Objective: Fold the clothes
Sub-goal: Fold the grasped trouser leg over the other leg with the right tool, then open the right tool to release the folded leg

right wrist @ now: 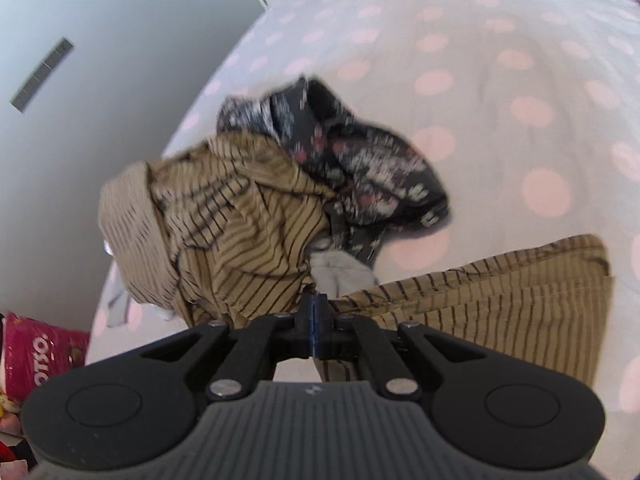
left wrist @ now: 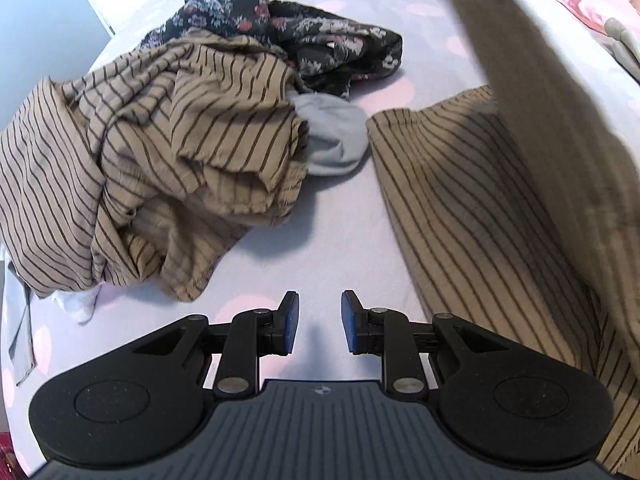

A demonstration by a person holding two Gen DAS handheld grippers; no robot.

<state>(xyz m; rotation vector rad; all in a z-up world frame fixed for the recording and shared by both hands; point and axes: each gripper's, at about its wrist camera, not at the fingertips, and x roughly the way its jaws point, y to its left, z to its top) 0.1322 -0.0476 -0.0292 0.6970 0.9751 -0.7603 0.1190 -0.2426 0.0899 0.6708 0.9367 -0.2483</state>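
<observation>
— Looking across the dotted bedsheet (left wrist: 352, 240), where did the striped garment (left wrist: 480, 208) lie from your tools?

— It ran as a long band down the right of the left wrist frame, its long axis from centre to lower right, beside my left gripper (left wrist: 320, 322), which stood partly open with nothing between its fingers. My right gripper (right wrist: 316, 322) was nearer: its jaws were pinched shut on the garment's hem at lower centre.

— And the rest?

— The crumpled pile (left wrist: 160, 152) sat upper left, apart.
</observation>
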